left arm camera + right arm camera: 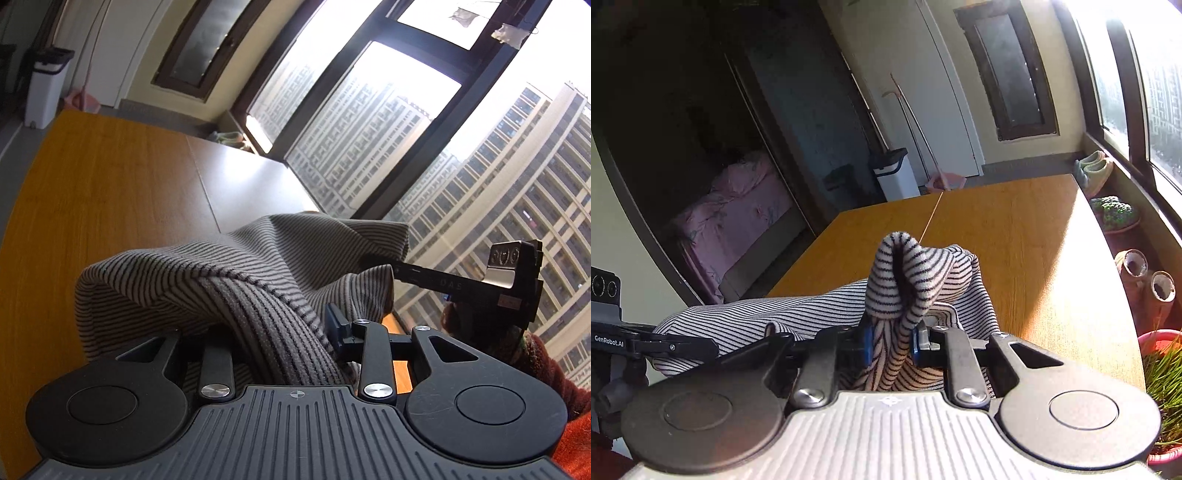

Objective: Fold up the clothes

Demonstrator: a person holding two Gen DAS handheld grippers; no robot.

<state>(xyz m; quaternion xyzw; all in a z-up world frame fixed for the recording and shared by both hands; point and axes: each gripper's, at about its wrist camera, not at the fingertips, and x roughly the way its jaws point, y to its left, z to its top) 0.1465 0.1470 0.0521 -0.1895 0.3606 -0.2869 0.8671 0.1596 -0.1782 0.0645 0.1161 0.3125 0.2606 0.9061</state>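
- Nearest the left wrist camera, the left gripper [295, 343] is seen closed on a thick fold of the striped garment [229, 280]; only its right blue pad is visible, pressed against the cloth, while the other is buried under the fabric.
- From that grip the garment is lifted off the wooden table [92, 192] and draped in a ridge towards the window [369, 122].
- At the right edge of the same view, the right gripper [380, 267] is seen from the side, its tip tucked into a far corner of the cloth, with a red sleeve [546, 373] below it.
- In the right wrist view, the right gripper [892, 345] is clamped on a bunched fold of the striped garment [908, 280], which is pinched between two blue pads [868, 338] and stands up above them in a rounded loop.
- More of the cloth is stretched leftwards to the left gripper [713, 345], where it is also held.
- Beyond the garment, the wooden table [1015, 229] is lit by sun from the window [1145, 92].
- Shoes [1093, 168] are lined up between the table and the window, and a white bin [895, 170] is set against the far wall.
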